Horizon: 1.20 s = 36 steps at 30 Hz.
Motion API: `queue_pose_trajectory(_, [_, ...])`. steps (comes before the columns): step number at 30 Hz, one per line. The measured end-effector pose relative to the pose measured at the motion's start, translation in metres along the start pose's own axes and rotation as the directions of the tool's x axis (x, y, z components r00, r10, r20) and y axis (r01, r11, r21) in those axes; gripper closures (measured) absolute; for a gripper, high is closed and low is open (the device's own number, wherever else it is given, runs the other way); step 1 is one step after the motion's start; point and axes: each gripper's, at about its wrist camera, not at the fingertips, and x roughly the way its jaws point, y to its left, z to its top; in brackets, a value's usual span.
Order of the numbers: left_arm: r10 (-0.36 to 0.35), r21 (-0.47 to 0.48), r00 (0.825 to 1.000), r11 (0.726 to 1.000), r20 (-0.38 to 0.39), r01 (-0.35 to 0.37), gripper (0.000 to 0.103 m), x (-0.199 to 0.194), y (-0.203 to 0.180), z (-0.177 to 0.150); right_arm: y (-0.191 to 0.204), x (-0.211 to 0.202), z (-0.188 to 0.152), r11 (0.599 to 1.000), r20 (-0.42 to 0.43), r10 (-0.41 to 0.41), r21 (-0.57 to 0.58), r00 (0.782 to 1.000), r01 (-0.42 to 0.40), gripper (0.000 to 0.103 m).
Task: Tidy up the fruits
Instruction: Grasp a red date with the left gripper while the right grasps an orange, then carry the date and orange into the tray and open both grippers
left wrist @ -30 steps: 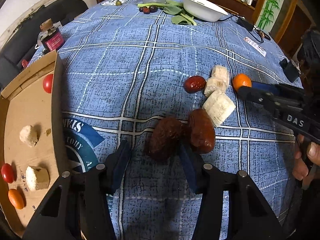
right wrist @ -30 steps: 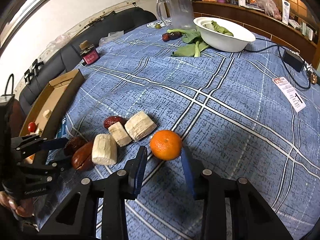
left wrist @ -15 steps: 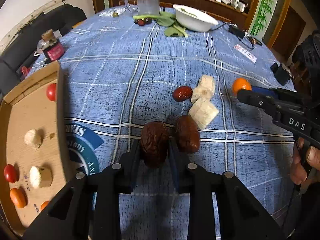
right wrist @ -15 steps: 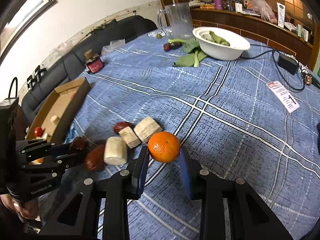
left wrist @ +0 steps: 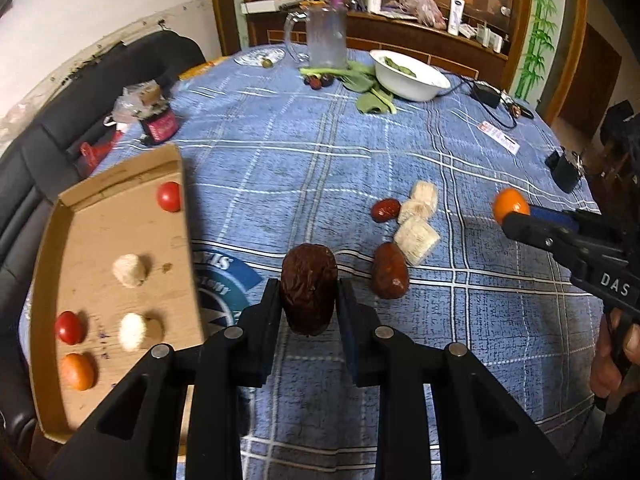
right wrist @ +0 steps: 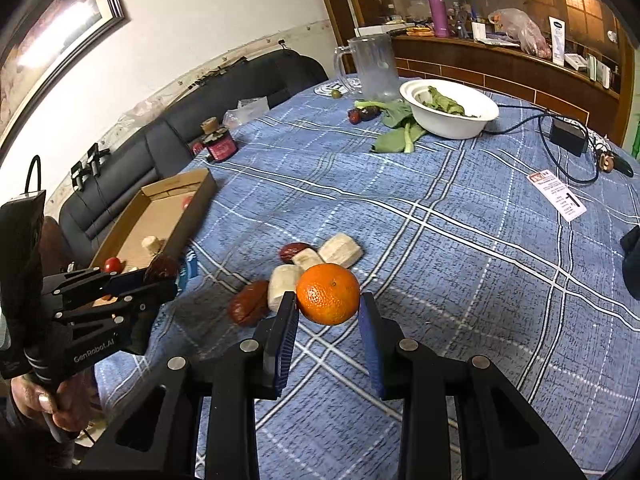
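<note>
My left gripper is shut on a dark brown wrinkled date and holds it above the blue checked tablecloth. My right gripper is shut on an orange, lifted off the cloth. On the table lie a second brown date, a small red date and three pale cut chunks. The cardboard tray at the left holds red tomatoes, pale chunks and an orange fruit. The left gripper with the date shows in the right wrist view.
A white bowl of greens, a clear jug, loose leaves and small dark fruits stand at the far side. A small red jar sits by the tray's far end. A charger and cable lie at the right.
My left gripper closed on the dark date and lifted it off the cloth. My right gripper closed on the orange and raised it.
</note>
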Motion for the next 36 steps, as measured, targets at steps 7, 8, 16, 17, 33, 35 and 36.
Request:
queue_pose_trajectory(7, [0.057, -0.019, 0.997, 0.998, 0.051, -0.056, 0.078, -0.02, 0.016, -0.003, 0.019, -0.009, 0.003, 1.0, 0.021, 0.022, -0.019, 1.0, -0.022, 0.072])
queue_pose_trajectory(8, [0.06, -0.021, 0.997, 0.998, 0.054, -0.059, 0.078, -0.022, 0.018, -0.004, 0.024, -0.009, 0.003, 0.999, 0.023, 0.026, -0.024, 0.999, -0.026, 0.072])
queue_pose_trajectory(16, [0.117, -0.05, 0.989, 0.992, 0.086, -0.113, 0.078, -0.036, 0.038, -0.011, 0.048, -0.005, 0.002, 0.997, 0.016, 0.05, -0.052, 0.999, -0.049, 0.072])
queue_pose_trajectory(17, [0.123, -0.054, 0.988, 0.991, 0.088, -0.119, 0.078, -0.037, 0.04, -0.011, 0.052, -0.004, 0.003, 0.997, 0.014, 0.053, -0.058, 0.999, -0.052, 0.072])
queue_pose_trajectory(33, [0.17, -0.115, 0.98, 0.981, 0.101, -0.159, 0.078, -0.046, 0.079, -0.021, 0.088, 0.009, 0.011, 0.991, 0.003, 0.071, -0.117, 0.997, -0.07, 0.072])
queue_pose_trajectory(35, [0.173, -0.119, 0.98, 0.98, 0.1, -0.161, 0.078, -0.046, 0.082, -0.022, 0.091, 0.011, 0.012, 0.99, 0.001, 0.074, -0.122, 0.997, -0.073, 0.072])
queue_pose_trajectory(36, [0.174, -0.121, 0.98, 0.979, 0.1, -0.162, 0.078, -0.045, 0.084, -0.022, 0.094, 0.012, 0.012, 0.989, -0.001, 0.075, -0.126, 0.997, -0.075, 0.072])
